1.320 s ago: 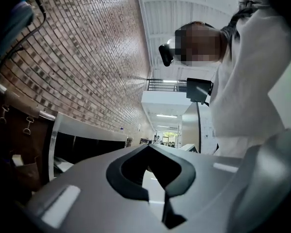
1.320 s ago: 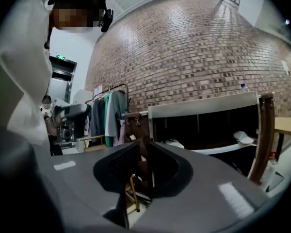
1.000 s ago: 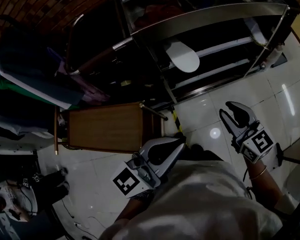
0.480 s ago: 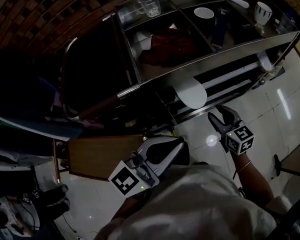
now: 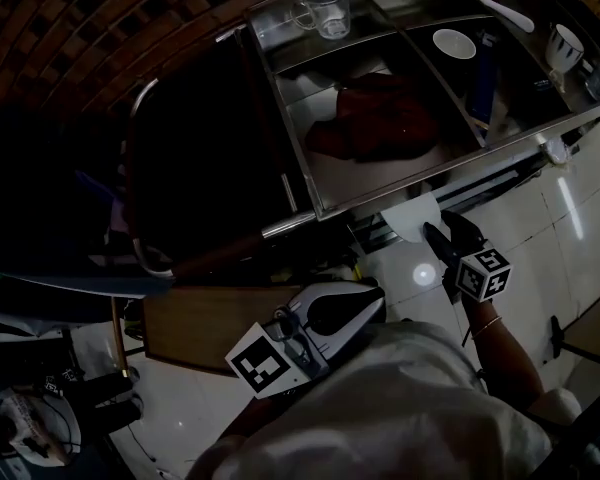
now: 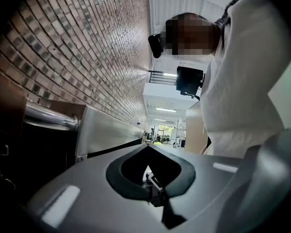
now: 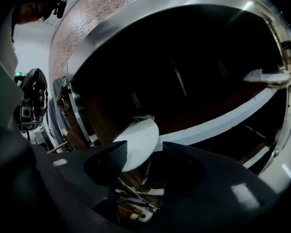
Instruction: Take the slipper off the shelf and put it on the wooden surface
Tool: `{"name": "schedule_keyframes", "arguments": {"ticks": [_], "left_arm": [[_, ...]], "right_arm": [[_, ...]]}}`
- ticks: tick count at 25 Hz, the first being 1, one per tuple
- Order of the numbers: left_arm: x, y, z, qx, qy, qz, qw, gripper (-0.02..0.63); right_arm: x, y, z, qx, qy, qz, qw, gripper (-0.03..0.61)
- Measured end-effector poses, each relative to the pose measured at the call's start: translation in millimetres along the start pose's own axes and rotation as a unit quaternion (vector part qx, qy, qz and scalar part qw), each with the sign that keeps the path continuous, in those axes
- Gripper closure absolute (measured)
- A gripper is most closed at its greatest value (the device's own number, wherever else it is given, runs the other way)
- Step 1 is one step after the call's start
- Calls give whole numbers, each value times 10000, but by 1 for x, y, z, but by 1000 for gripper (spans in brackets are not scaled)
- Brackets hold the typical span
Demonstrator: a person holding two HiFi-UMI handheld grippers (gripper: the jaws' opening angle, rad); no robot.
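A white slipper (image 5: 410, 216) lies on the lower shelf of the metal cart (image 5: 310, 173), its toe sticking out over the edge. My right gripper (image 5: 448, 234) is at that toe. In the right gripper view the slipper (image 7: 139, 141) lies between the jaws, which are opening; the left pad (image 7: 108, 162) is close beside it. A second white slipper (image 7: 267, 76) rests farther along the shelf. My left gripper (image 5: 372, 294) hovers shut and empty near the wooden surface (image 5: 195, 326), low by my body.
The cart's top tray holds a glass mug (image 5: 325, 10), a white bowl (image 5: 453, 43), a striped cup (image 5: 565, 43) and a dark red cloth (image 5: 375, 118). Glossy white floor tiles (image 5: 570, 228) spread to the right. A brick wall (image 6: 82, 57) stands behind.
My right gripper has travelled from above the floor up to the shelf edge and now has the slipper's toe between its jaws. The view has tilted up onto the cart top. The left gripper has hardly moved.
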State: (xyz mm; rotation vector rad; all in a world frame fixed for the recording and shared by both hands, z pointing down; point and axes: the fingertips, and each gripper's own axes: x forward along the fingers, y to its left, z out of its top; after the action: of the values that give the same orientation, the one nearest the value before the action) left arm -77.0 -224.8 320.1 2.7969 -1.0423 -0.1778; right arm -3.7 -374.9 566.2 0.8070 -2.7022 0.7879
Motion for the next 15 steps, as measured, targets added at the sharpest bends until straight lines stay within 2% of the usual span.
{"name": "schedule_keyframes", "arguments": {"ticks": [3,7,10,15], "left_arm": [[2,4,-1,-36,12,-67,10000,626],[3,7,-3,-44,75,-79,9999,626],[4,7,-3,-29,69,-38,10000,626],[9,-3,1,76,98,-13,9999,626]], "right_arm": [[9,-5,-3,-28,104,-107,9999,368],[9,-4,3,-218,95,-178,9996,428],[4,-4,15,-183,-97,-273,9994,491],[-14,10,33,-221,-352,-193,9989,536]]}}
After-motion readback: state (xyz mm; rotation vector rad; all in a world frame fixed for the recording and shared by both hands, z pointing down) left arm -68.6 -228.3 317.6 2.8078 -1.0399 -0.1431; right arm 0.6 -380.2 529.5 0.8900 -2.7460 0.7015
